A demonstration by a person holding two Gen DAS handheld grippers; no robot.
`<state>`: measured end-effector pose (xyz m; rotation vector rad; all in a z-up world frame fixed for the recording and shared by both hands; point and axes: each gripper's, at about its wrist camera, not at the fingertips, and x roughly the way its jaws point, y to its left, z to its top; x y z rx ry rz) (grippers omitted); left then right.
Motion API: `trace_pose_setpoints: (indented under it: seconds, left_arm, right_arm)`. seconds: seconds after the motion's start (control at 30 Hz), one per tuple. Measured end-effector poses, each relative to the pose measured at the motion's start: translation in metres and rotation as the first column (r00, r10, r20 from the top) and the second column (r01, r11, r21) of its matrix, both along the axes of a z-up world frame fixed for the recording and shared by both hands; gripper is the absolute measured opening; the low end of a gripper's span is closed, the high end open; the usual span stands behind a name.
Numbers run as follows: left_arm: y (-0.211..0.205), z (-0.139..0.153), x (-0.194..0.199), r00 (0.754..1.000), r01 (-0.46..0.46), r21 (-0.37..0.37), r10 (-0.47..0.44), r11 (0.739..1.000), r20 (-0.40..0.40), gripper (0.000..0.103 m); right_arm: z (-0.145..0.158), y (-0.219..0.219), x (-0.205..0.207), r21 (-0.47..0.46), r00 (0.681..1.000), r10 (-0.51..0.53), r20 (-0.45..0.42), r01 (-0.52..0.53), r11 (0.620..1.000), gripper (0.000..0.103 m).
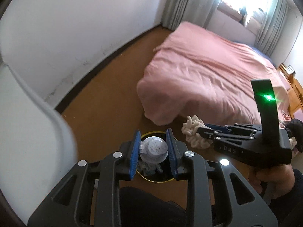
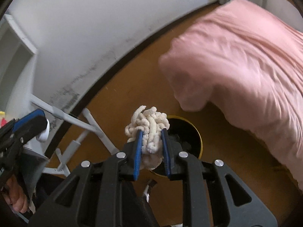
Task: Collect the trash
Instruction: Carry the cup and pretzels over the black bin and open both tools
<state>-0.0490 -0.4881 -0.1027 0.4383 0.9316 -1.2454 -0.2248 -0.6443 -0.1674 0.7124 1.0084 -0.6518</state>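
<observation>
**Carrying two pieces of trash over the bin**

Hanging directly above the black, gold-rimmed bin is a small white lidded cup, pinched between the blue pads of the left gripper. Its lid faces the camera, so its long axis runs roughly along the fingers and down toward the bin mouth, where some crumpled waste already lies. The jaws are closed against the cup's sides, with no gap showing.

Just to the right and slightly farther from the left camera, the right gripper is clamped on a cream, noodle-like tangled wad. In the right wrist view the wad bulges out above and below the pads, and the bin's opening lies just beyond and a little right of it, partly hidden by the wad and fingers.

Judging from both views, the left hand is the better placed: the cup sits squarely over the opening, so parting the jaws should let it fall in. The wad looks to be nearer the rim, so the right hand probably needs a short shift over the mouth first, and its loose strands could snag on the pads.

Around them lie the brown floor, a bed with a pink cover close behind the bin, and a white wall.
</observation>
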Motion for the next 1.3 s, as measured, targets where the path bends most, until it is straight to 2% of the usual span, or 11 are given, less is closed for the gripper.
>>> trace_pose_setpoints:
  seconds: [0.23, 0.33, 0.37, 0.4, 0.67, 0.8, 0.87, 0.93, 0.97, 1.17, 1.3]
  left_arm:
    - [-0.032, -0.031, -0.023, 0.999, 0.029, 0.049, -0.028, 0.998, -0.024, 0.027]
    - [-0.040, -0.039, -0.025, 0.999, 0.036, 0.060, -0.034, 0.998, -0.028, 0.027]
    - [-0.044, -0.041, -0.026, 0.999, 0.038, 0.065, -0.036, 0.997, -0.028, 0.027]
    - [-0.042, -0.041, -0.026, 0.999, 0.039, 0.068, -0.037, 0.997, -0.029, 0.027]
    - [-0.046, -0.047, -0.031, 0.996, 0.067, 0.088, -0.062, 0.994, -0.059, 0.027]
    - [-0.054, -0.051, -0.042, 0.993, 0.105, 0.086, -0.099, 0.991, -0.072, 0.027]
    - [-0.057, -0.051, -0.045, 0.990, 0.118, 0.085, -0.111, 0.989, -0.081, 0.032]
    - [-0.059, -0.048, -0.048, 0.989, 0.127, 0.079, -0.121, 0.989, -0.081, 0.052]
    - [-0.059, -0.045, -0.049, 0.991, 0.123, 0.076, -0.118, 0.990, -0.068, 0.055]
    - [-0.047, -0.027, -0.042, 0.995, 0.095, 0.061, -0.092, 0.994, -0.047, 0.061]
    - [-0.018, 0.002, -0.031, 0.999, 0.047, 0.032, -0.047, 0.998, -0.007, 0.078]
  right_arm:
    - [-0.021, -0.010, -0.016, 0.040, 1.000, -0.015, -0.008, 0.015, 0.999, 0.022]
    - [-0.023, -0.015, -0.020, 0.055, 0.999, -0.031, 0.007, 0.031, 0.998, 0.035]
    - [-0.021, -0.017, -0.021, 0.056, 0.999, -0.040, 0.017, 0.039, 0.998, 0.045]
    - [-0.019, -0.019, -0.022, 0.052, 0.999, -0.046, 0.025, 0.044, 0.998, 0.049]
    - [-0.001, -0.030, -0.035, 0.018, 0.988, -0.127, 0.089, 0.126, 0.992, 0.054]
    - [0.009, -0.036, -0.047, -0.007, 0.977, -0.176, 0.118, 0.178, 0.984, 0.061]
    - [0.011, -0.038, -0.051, -0.011, 0.974, -0.191, 0.126, 0.194, 0.981, 0.062]
    - [0.014, -0.040, -0.056, -0.013, 0.970, -0.205, 0.134, 0.209, 0.978, 0.062]
    - [0.014, -0.041, -0.057, -0.015, 0.969, -0.207, 0.134, 0.210, 0.978, 0.062]
    - [0.015, -0.037, -0.050, -0.033, 0.974, -0.183, 0.132, 0.189, 0.982, 0.062]
    - [0.023, -0.028, -0.031, -0.083, 0.984, -0.128, 0.123, 0.139, 0.987, 0.063]
